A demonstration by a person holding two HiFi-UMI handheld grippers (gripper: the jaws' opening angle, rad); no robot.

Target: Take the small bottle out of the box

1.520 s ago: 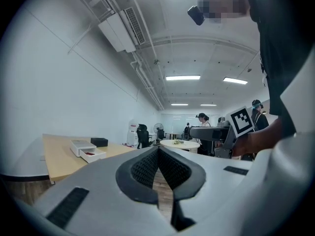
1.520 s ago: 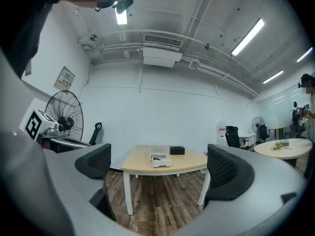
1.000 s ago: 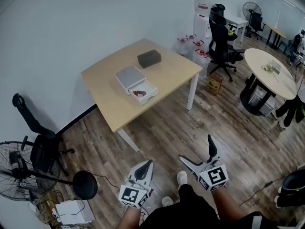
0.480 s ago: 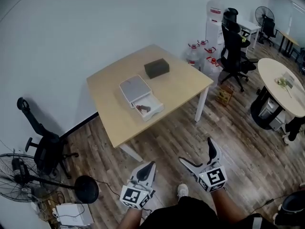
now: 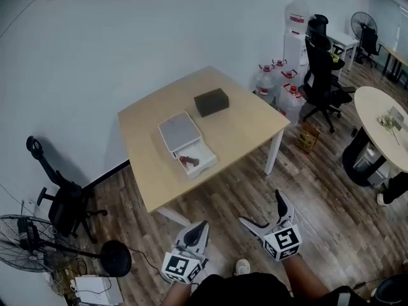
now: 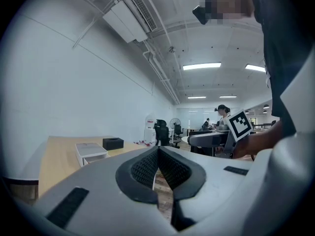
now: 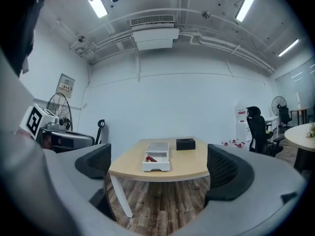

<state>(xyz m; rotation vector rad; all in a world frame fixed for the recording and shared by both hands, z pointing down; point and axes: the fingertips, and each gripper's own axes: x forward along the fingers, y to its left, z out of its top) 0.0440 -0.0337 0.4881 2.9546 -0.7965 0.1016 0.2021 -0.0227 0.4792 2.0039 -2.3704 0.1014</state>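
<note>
- Wooden floor (image 5: 306, 190): open ground lies between the person and the work surface. Both tools are held low, near the person's body and well apart from everything the task concerns.
- Table (image 5: 236, 132): a light wood top on white legs, standing against the pale wall. It carries only two items.
- Box (image 5: 177, 132): white and flat-topped, near the middle of the table. Its shallow tray is pulled out towards the near edge and open at the top.
- Black case (image 5: 211, 101): sits behind the box, apart from it, and plays no part in the task.
- Right gripper (image 5: 261, 208): jaws spread wide with nothing between them. Its own view frames the table and box in the gap.
- Left gripper (image 5: 201, 227): jaws pressed together, pad against pad, empty.
- Small bottle (image 5: 190, 161): a reddish item lying in the open tray, too small here to make out its cap or outline. It is probably light, rigid and smooth-walled, so liable to roll or slip under a hard pinch. The likeliest hold is from above, across the middle of its body, because the tray walls leave little room at the sides.
</note>
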